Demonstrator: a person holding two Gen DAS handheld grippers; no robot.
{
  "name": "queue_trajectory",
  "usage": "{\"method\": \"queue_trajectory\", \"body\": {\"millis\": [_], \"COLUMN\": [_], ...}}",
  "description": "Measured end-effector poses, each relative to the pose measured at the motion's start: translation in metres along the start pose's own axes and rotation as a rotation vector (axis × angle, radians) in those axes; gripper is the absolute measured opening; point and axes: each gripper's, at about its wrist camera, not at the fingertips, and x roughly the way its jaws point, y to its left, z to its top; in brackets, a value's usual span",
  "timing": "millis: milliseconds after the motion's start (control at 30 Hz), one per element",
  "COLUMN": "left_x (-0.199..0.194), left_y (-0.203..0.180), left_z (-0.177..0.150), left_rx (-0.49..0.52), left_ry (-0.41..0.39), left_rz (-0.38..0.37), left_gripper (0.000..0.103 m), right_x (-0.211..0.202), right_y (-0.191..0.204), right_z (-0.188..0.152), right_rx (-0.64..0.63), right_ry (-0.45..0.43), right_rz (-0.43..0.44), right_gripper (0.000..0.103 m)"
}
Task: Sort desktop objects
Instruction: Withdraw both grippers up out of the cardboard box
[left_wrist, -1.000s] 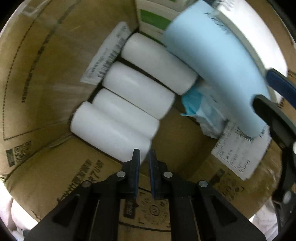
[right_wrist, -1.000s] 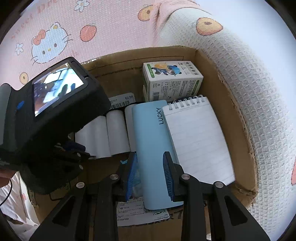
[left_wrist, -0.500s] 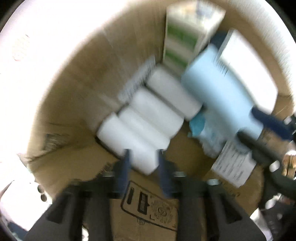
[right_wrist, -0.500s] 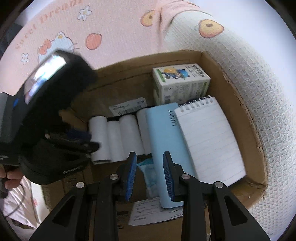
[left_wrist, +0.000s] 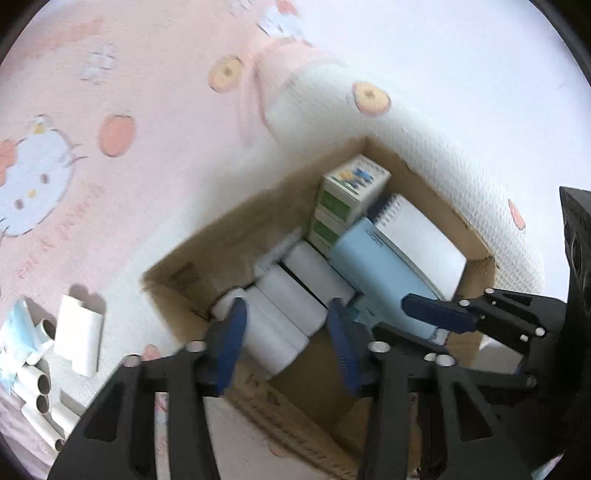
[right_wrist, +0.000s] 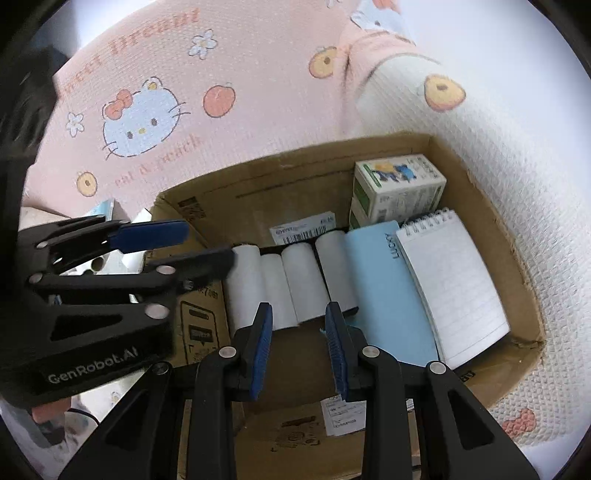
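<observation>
Cardboard box (right_wrist: 491, 206) holds four white rolls (right_wrist: 303, 284), two notebooks (right_wrist: 388, 291) — both grippers' jaws wide, empty.

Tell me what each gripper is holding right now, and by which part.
Nothing is held. The left gripper and right gripper both have their fingers spread with nothing between them, above the cardboard box.

Left hand-held gripper (left_wrist: 288, 345) jaws apart, right hand-held gripper (right_wrist: 298, 341) jaws apart, both empty
</observation>
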Motion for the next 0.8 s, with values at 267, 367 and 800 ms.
{"method": "queue_trajectory", "body": {"millis": [267,367,800], "left_x": [-0.023,-0.038,-0.08], "left_y": [0.055,0.068,0.169], "left_z": [-0.033,-0.05,-0.12], "left_rx": [-0.113,-0.099,-0.281], "left_ry": [-0.148,-0.21,-0.314], "left_rz": [-0.029,-0.005,-0.037], "left_gripper": [0.005,0.005,0.005], "right_x": [-0.01,-0.025,-0.037], "right_y": [0.053,0.07,0.169], "right_z": [-0.01,-0.01,-0.022], "right_rx": [-0.046,-0.038,-0.242], "right_ry": [-0.046,-0.179,-0.376], "right_rz": [-0.08,-0.07,0.16], "right_gripper": [0.026,0.026,0.026]}}
